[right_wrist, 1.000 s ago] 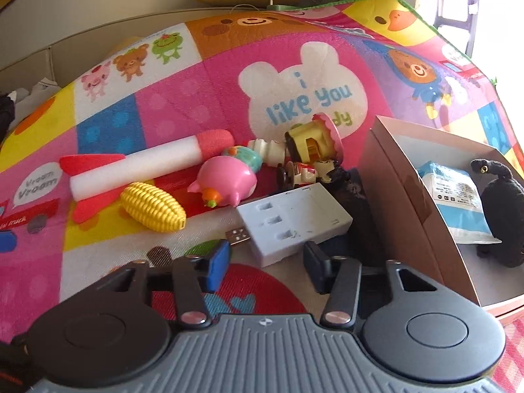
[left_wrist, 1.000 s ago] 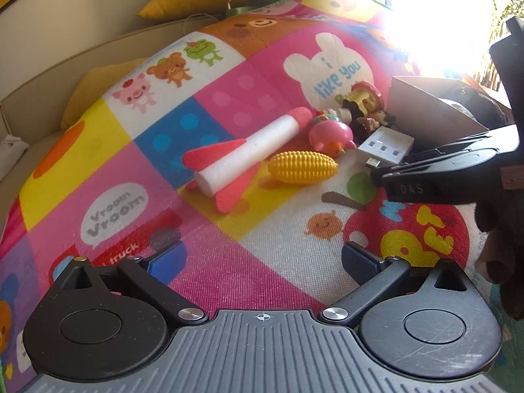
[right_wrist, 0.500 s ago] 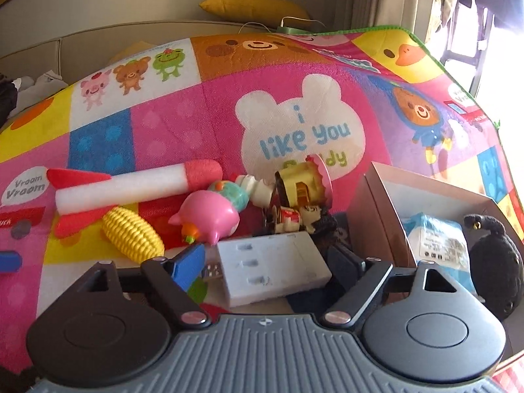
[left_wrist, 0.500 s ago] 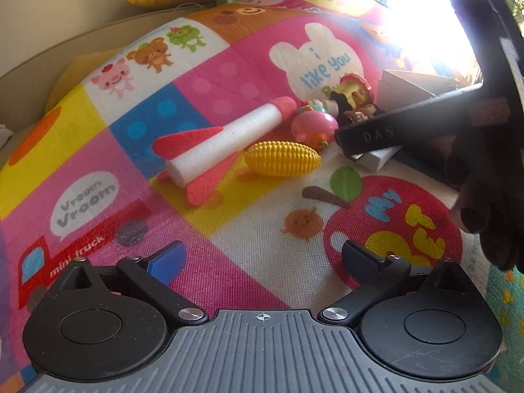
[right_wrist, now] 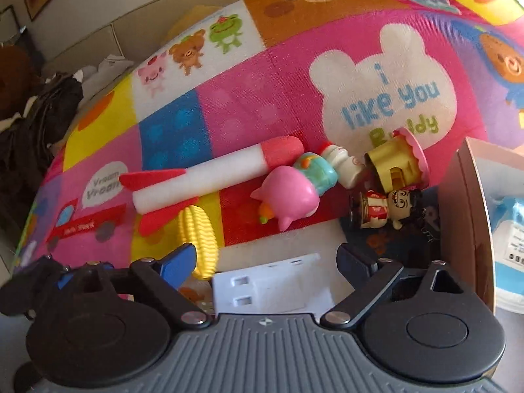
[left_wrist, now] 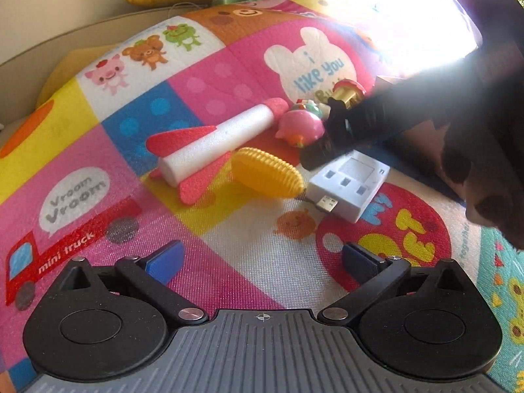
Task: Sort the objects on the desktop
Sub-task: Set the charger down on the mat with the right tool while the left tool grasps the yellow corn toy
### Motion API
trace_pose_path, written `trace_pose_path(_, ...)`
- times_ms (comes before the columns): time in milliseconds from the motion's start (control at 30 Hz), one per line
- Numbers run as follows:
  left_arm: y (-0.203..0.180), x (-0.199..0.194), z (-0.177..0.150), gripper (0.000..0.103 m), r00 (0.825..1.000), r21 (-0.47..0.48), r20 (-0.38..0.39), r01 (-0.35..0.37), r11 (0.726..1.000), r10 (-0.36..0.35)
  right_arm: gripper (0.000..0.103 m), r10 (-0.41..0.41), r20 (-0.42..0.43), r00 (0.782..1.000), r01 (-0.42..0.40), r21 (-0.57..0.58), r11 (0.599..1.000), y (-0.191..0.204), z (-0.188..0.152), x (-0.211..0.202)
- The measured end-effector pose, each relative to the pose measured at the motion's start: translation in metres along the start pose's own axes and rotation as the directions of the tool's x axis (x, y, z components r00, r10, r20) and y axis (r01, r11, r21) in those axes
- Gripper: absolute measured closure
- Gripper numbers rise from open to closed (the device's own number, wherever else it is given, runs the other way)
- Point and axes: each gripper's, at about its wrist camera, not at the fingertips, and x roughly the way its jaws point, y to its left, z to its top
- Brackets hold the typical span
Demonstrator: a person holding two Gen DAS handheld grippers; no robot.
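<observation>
White plastic adapter (right_wrist: pixel 278 290) flat on colourful play mat (right_wrist: pixel 249 114), between wide-apart jaws of right gripper (right_wrist: pixel 267 260) just opened, pads not pressing it, yellow corn toy (right_wrist: pixel 198 240) just beside, left gripper (left_wrist: pixel 262 260) jaws apart, empty.

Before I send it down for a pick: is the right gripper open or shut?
Open. The right gripper has just been opening; its blue pads stand wide apart over the white adapter, pressing on nothing.
</observation>
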Motion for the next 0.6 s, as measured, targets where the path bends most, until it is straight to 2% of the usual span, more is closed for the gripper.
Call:
trace_pose_path(67, -0.001, -0.002, -0.001, 0.0, 1.0, 0.013, -0.005, 0.009, 1.0, -0.009, 0.01, -0.066, 0.052, 0.996, 0.071, -0.108, 0.992, 0.013, -0.013, -0.001)
trace_pose_path(133, -0.003, -0.006, -0.005, 0.0, 1.0, 0.049, -0.016, 0.024, 0.999, -0.024, 0.01, -0.05, 0.078, 0.996, 0.064, -0.18, 0.982, 0.019, -0.024, -0.002)
trace_pose_path(167, -0.005, -0.008, -0.008, 0.0, 0.999, 0.073, -0.023, 0.029, 0.997, -0.028, 0.01, -0.014, 0.069, 0.998, 0.027, -0.195, 0.98, 0.02, -0.028, -0.003)
trace_pose_path(267, -0.007, -0.015, -0.015, 0.0, 0.999, 0.103, -0.028, 0.048, 0.994, -0.045, 0.009, 0.057, 0.055, 0.997, -0.044, -0.214, 0.976, 0.022, -0.033, -0.003)
trace_pose_path(433, -0.007, -0.019, -0.015, 0.0, 0.999, 0.101, -0.043, 0.029, 0.994, -0.025, 0.012, 0.059, 0.054, 0.997, -0.046, -0.209, 0.977, 0.029, -0.047, -0.009)
trace_pose_path(600, -0.005, -0.019, -0.007, 0.0, 1.0, 0.101, -0.028, -0.012, 0.995, 0.015, 0.012, 0.065, 0.095, 0.993, -0.045, -0.204, 0.978, 0.022, -0.085, -0.06)
